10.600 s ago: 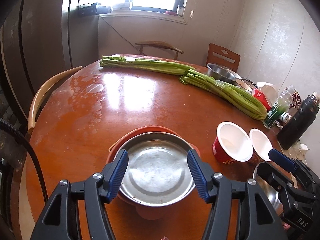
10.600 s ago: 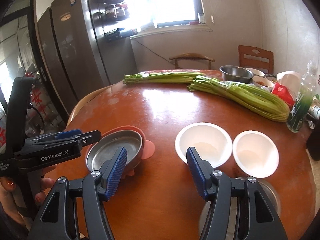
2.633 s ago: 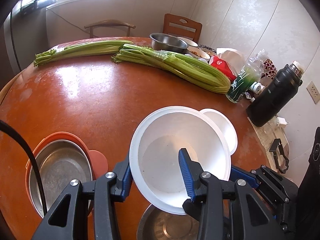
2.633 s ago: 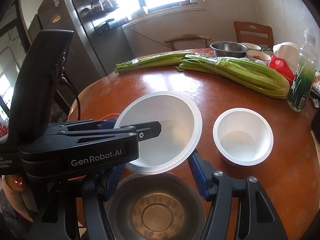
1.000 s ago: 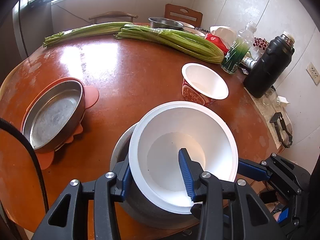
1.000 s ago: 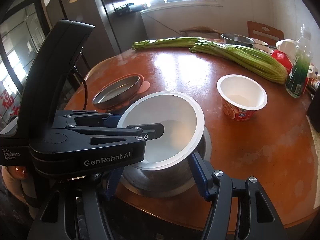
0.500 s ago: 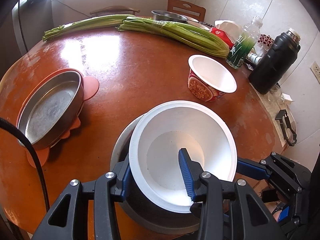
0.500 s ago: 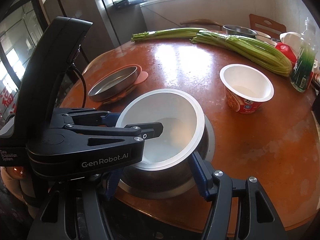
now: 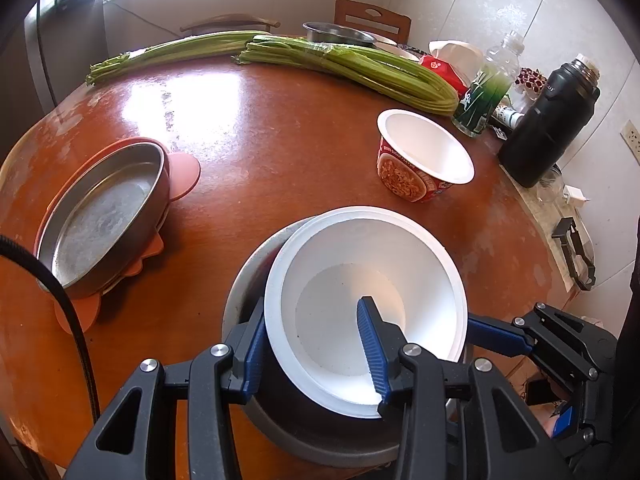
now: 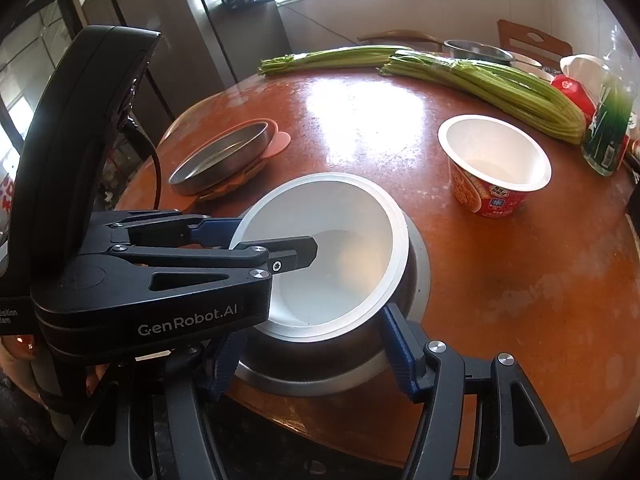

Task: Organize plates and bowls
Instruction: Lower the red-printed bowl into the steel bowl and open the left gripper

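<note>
A large white bowl (image 9: 360, 264) sits tilted inside a steel bowl (image 9: 248, 280) at the table's near edge. My left gripper (image 9: 312, 308) is shut on the white bowl's near rim, one finger inside the bowl and one outside. In the right wrist view my left gripper (image 10: 276, 240) reaches in from the left over the white bowl (image 10: 340, 272). My right gripper (image 10: 308, 332) is shut on the steel bowl (image 10: 320, 372), its blue pads against the bowl's two sides. A smaller noodle cup (image 9: 424, 152) stands alone to the right.
A steel pan (image 9: 100, 216) lies on an orange mat (image 9: 184, 168) at the left. Celery bunches (image 9: 360, 68), another steel bowl (image 9: 336, 34), a green bottle (image 9: 484, 96) and a black flask (image 9: 548, 120) line the far and right sides. The brown table (image 9: 260, 140) is round.
The white bowl has come down from above the steel bowl and now nests in it. Over the last second both grips hold and the view only shifts slightly.
</note>
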Demonstrator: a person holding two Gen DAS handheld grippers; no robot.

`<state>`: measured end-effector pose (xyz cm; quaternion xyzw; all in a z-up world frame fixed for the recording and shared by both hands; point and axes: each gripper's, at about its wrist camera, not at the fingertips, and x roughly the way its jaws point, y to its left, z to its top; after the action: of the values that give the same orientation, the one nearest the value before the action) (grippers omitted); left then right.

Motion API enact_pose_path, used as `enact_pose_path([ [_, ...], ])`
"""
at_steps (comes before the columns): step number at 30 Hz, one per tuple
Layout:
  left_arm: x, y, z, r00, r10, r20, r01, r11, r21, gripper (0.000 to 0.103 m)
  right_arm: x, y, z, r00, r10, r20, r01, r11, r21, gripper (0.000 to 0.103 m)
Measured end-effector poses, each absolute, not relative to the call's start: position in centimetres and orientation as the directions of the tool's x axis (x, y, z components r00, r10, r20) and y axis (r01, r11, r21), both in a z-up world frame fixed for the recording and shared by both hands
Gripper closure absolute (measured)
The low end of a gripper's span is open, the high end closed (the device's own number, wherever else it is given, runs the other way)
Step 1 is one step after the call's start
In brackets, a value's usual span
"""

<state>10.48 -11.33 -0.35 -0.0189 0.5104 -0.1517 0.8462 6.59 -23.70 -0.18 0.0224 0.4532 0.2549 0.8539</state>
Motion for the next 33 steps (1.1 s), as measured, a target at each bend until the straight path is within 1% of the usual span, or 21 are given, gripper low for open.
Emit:
enact_pose_path([
  [11,10.1,-10.7,0.2,0.452,-0.267,-0.851,0.218,0.958,-0.184,0.060,5.9,-23.7,0.3,0.490,0.435,-0.756,-0.425,0.876,0.229,0.037],
  [24,9.5,-10.3,1.2,0.483,-0.263,-0.836,0.215,0.960,-0.178,0.060,5.3,-24.7,1.0,0.519,0.428,-0.740,-0.414,0.883,0.220,0.037],
  [33,9.0,-10.3,2.1,0.514,-0.233,-0.825,0.202,0.968,-0.147,0.060,5.2,-25.7,1.8,0.557,0.414,-0.720,-0.399,0.894,0.205,0.037],
])
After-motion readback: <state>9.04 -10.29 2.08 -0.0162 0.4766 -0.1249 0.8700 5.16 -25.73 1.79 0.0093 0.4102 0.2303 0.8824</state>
